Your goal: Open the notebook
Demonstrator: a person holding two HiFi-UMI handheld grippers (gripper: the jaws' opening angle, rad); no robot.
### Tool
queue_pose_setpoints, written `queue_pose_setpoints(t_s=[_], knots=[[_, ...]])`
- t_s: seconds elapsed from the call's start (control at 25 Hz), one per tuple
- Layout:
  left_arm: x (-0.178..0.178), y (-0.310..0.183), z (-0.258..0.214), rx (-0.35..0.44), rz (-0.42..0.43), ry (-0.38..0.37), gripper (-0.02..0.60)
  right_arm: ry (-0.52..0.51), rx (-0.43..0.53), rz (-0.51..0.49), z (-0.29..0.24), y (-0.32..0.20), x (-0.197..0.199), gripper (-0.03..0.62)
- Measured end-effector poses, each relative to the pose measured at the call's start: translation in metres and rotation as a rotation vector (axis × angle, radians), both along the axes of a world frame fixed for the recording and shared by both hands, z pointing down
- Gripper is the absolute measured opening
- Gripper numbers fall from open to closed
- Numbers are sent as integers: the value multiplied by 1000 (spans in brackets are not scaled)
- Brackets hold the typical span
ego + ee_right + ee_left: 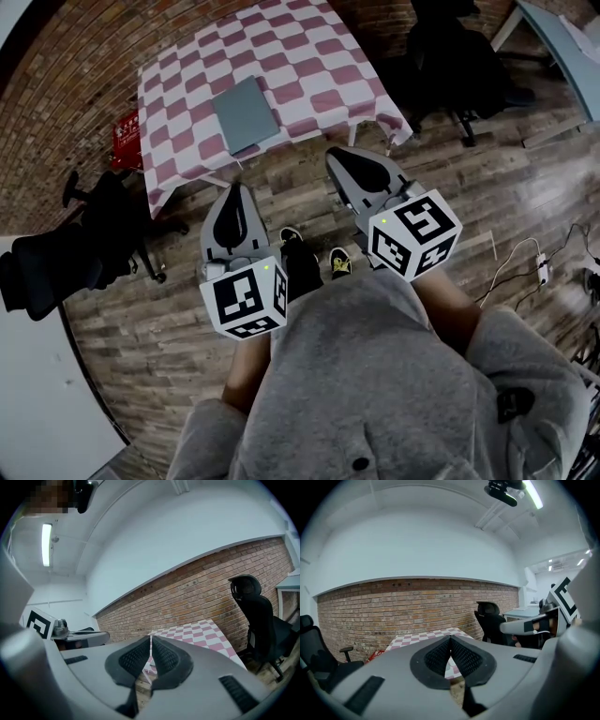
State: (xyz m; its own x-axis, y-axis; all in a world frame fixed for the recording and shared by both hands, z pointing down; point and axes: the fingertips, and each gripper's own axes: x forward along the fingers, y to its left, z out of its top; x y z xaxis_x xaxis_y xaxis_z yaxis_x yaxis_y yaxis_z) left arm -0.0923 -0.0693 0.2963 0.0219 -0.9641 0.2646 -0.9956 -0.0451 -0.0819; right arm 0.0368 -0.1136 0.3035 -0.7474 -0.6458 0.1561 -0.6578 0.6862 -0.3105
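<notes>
a: so where's the notebook point(246, 114) sitting?

b: it's flat on the table point(323, 52), grey cover shut, on the near-left part of the pink-and-white checked cloth point(178, 173), close to the near edge. nothing is touching it.

a: and the grippers?

b: both are well apart from it, out over the wooden floor point(169, 319) in front of the person. the left gripper point(236, 192) has its jaws pressed together with nothing between them. its own view shows the ribbed pads meeting in a thin line, with the checked table showing past the tips. same deal for the right gripper point(342, 157), jaws closed and empty. it sits a bit nearer the table's near edge than the left one. each has its marker cube point(246, 298) at the back end, toward the person.

a: anything else around?

b: there's a brick wall point(75, 66) behind the table. a red thing point(127, 141) is on the floor just beside the table's left side, too small to tell what it is. a black office chair point(75, 253) stands off to the left, and another dark chair point(450, 56) is to the right of the table. the person wears a grey sweatshirt point(375, 375), and their shoes point(339, 262) show between the two grippers. a white cable point(525, 255) lies on the floor at the right.
</notes>
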Motion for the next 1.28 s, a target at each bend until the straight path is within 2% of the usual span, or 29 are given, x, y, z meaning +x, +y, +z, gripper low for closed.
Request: queue_pose_setpoints(t_s=[0.48,0.84,1.28], knots=[[-11,-13,3,5,-3,-1,9,12,-3,-2,5,-14,-7,32],[-42,-47,7,9,-14,-10,9,28,-3,-9,11,-46,-30,32],[-82,-98,32,-57,1,16,9,61,-51,-7,31,-94,-71,32]])
